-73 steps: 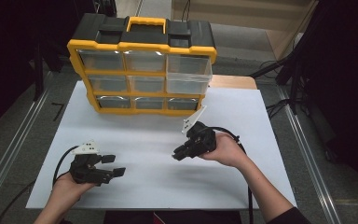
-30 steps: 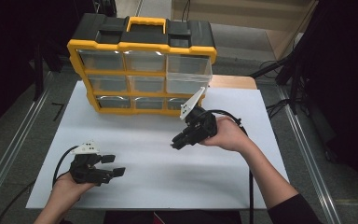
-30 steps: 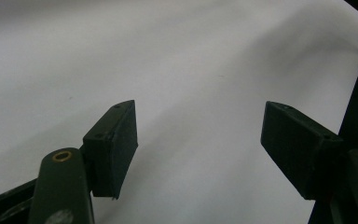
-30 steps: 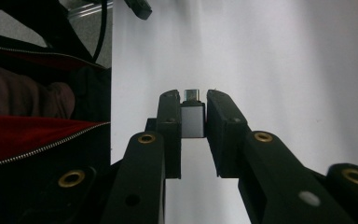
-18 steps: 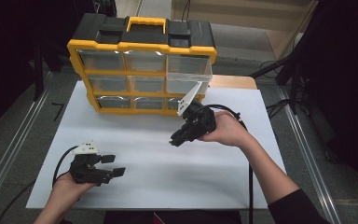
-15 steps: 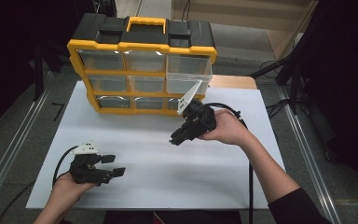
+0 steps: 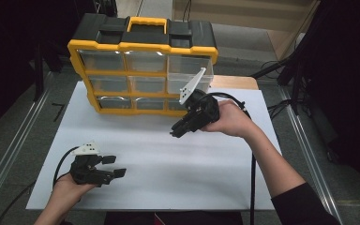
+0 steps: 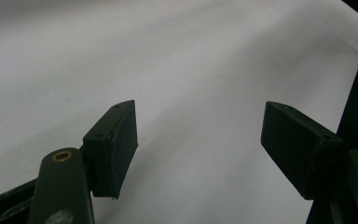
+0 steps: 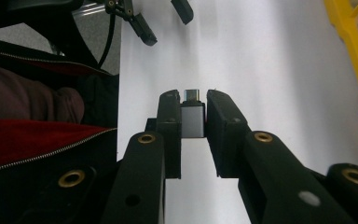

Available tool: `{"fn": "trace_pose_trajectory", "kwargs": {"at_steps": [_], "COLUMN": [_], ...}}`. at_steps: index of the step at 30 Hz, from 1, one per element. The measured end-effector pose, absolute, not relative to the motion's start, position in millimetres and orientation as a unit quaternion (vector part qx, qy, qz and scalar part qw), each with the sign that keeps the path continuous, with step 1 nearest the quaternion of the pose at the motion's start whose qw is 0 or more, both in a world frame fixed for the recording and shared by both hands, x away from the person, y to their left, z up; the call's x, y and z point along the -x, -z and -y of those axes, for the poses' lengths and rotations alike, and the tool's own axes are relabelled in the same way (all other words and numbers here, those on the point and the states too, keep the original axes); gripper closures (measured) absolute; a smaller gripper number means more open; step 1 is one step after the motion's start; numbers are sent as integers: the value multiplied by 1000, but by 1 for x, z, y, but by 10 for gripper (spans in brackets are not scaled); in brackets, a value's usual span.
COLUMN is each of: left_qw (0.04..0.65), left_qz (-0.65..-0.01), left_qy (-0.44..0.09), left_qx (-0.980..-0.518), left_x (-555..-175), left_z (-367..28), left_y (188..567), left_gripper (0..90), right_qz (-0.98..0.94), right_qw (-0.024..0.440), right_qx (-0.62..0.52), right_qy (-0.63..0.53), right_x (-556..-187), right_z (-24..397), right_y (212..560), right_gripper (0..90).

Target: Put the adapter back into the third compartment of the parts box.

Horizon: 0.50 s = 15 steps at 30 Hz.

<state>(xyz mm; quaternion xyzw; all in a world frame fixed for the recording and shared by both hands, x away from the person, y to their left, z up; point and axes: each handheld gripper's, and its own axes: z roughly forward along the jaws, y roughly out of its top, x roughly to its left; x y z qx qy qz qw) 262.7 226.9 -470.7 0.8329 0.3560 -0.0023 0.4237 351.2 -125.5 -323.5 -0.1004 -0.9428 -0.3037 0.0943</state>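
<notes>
My right gripper (image 9: 192,105) is shut on a small silver adapter (image 9: 192,119) with a metal plug end sticking out past the pads. In the high view that right gripper (image 7: 176,131) hangs above the white sheet (image 7: 159,159), just in front of the yellow and black drawer organizer (image 7: 143,65). At the sheet's near left my left gripper (image 7: 115,166) rests low with its jaws apart and nothing between them. From its own camera the left gripper (image 8: 198,135) frames bare white sheet.
The organizer stands at the back of the sheet, its clear drawers facing me; the top right drawer (image 7: 190,75) looks paler than the others. Metal rails (image 7: 9,150) run along both table sides. A dark red jacket (image 9: 32,140) lies at the near edge.
My right gripper has lifted and moved back toward the organizer's front, turning so its grey plate tilts up. The left gripper has stayed in place.
</notes>
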Motion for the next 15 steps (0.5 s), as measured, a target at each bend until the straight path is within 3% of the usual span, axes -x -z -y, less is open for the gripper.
{"fn": "trace_pose_trajectory", "kwargs": {"at_steps": [15], "left_qw": [424], "left_qz": [-357], "left_qy": [1], "left_qx": [-832], "left_x": [-263], "left_z": [-227], "left_y": [471], "left_gripper": [287], "right_qz": [943], "right_qw": [87], "right_qx": [96], "right_qy": [308], "right_x": [-358], "right_z": [128], "right_y": [299], "right_gripper": [736]}}
